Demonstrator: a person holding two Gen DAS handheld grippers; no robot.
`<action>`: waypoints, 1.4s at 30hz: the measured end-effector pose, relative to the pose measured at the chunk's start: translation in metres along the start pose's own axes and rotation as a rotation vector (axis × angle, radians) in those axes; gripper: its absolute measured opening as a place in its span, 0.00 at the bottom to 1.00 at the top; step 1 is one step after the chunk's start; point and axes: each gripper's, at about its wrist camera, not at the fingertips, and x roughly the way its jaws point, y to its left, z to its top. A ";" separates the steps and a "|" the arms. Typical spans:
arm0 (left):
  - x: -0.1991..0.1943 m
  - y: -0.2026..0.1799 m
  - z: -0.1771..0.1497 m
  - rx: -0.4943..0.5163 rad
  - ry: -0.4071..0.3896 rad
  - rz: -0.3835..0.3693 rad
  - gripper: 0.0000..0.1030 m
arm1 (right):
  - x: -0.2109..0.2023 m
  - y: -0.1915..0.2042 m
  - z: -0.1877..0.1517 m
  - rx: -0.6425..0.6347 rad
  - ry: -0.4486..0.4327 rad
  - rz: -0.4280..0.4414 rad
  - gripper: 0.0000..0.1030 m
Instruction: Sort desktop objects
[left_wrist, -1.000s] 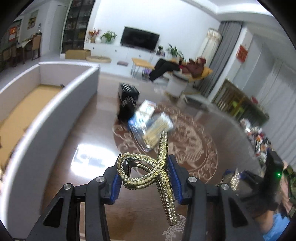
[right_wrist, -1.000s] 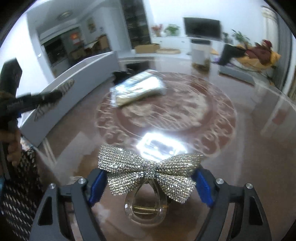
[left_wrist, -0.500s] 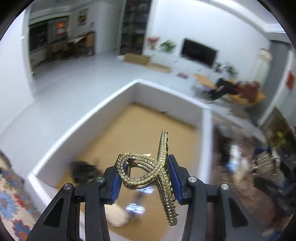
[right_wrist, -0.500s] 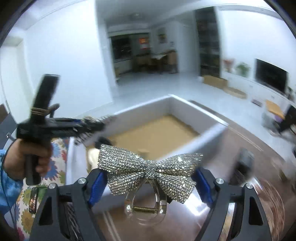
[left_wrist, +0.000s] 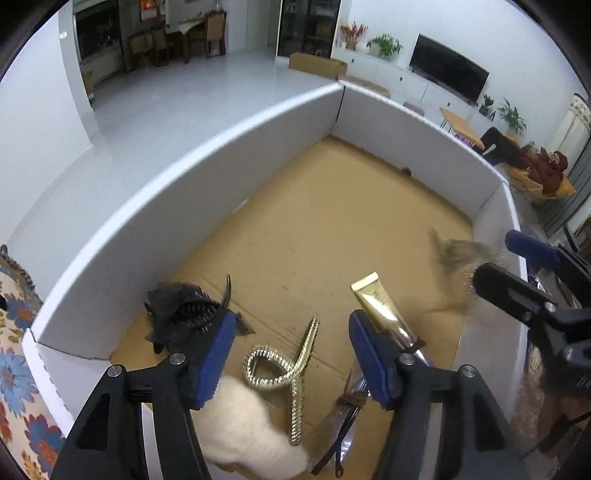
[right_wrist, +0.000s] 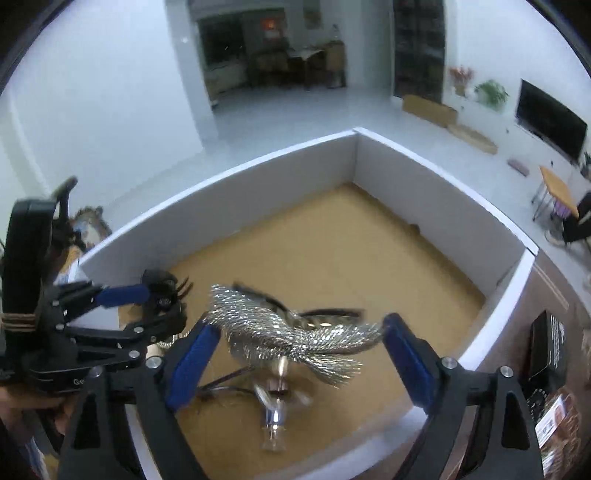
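Both grippers hang over a white-walled cardboard box (left_wrist: 229, 155). My left gripper (left_wrist: 290, 354) is open; the gold rhinestone hair claw (left_wrist: 291, 373) lies loose below it on the box floor. My right gripper (right_wrist: 295, 354) is open; the silver rhinestone bow clip (right_wrist: 291, 332) sits blurred between its blue pads, free of them, over the box (right_wrist: 436, 192). The bow also shows as a blur in the left wrist view (left_wrist: 454, 254). The left gripper appears at the left of the right wrist view (right_wrist: 147, 299).
In the box lie a black hair claw (left_wrist: 181, 310), a gold tube (left_wrist: 380, 306), a cream fluffy item (left_wrist: 247, 432) and dark glasses (left_wrist: 343, 424). A black boxed item (right_wrist: 546, 350) lies on the brown table outside the box's right wall.
Both grippers swung from the table to above the box, then opened. The gold claw has dropped onto the box floor; the silver bow is out of the right pads.
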 end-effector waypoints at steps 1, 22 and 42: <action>-0.004 -0.002 0.001 0.002 -0.026 0.011 0.76 | -0.005 -0.005 -0.002 0.011 -0.017 -0.004 0.95; -0.141 -0.108 -0.072 0.129 -0.402 -0.094 0.97 | -0.163 -0.177 -0.215 0.332 -0.018 -0.192 1.00; -0.005 -0.291 -0.161 0.384 -0.017 -0.145 0.98 | -0.231 -0.221 -0.383 0.384 0.061 -0.462 1.00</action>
